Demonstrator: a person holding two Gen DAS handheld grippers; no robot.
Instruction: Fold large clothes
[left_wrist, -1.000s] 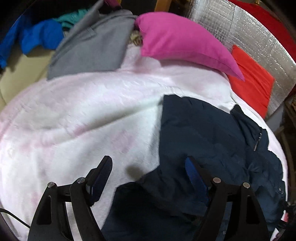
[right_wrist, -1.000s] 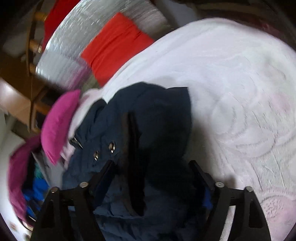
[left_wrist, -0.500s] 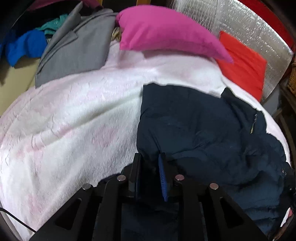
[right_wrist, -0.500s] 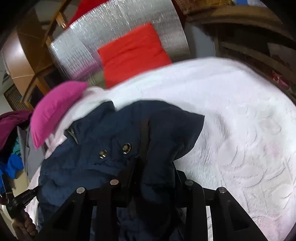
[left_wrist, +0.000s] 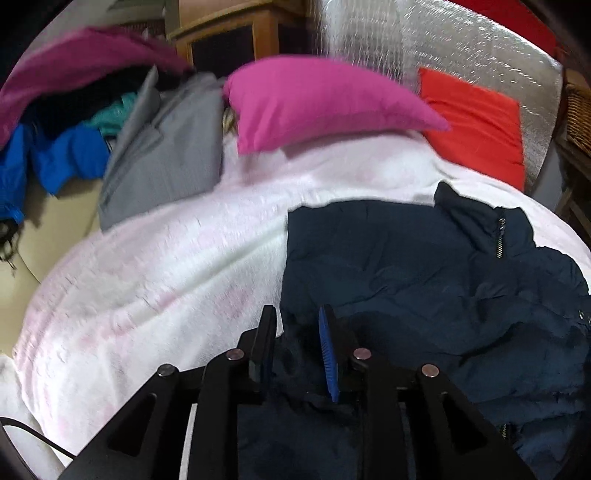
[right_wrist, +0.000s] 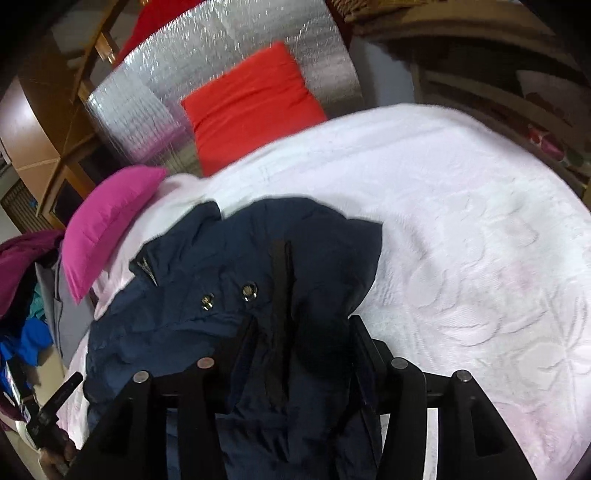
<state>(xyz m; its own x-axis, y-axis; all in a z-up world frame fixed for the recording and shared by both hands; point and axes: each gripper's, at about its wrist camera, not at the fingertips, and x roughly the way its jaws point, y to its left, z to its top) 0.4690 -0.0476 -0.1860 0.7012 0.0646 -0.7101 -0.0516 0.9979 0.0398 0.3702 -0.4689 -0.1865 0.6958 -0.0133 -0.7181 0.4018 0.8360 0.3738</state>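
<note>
A dark navy padded jacket (left_wrist: 424, 266) with a zip collar lies on a white and pink bedspread (left_wrist: 166, 266). My left gripper (left_wrist: 297, 332) is shut on a bunched near edge of the jacket. In the right wrist view the same jacket (right_wrist: 221, 277) shows two metal snaps and a dark placket strip. My right gripper (right_wrist: 301, 332) is shut on a thick fold of the jacket's near edge, with cloth filling the gap between its fingers. The other hand's gripper (right_wrist: 55, 406) shows at the lower left of that view.
A pink pillow (left_wrist: 317, 99) and a red cushion (left_wrist: 476, 125) lie at the head, against a silver foil panel (left_wrist: 443, 44). A grey garment (left_wrist: 166, 147), blue (left_wrist: 62, 155) and magenta (left_wrist: 74, 62) clothes are piled at the far left. Wooden furniture stands behind.
Both grippers went from open to shut on the jacket's near edge. Since then both views have lifted and tilted up, showing more of the headboard and the room.
</note>
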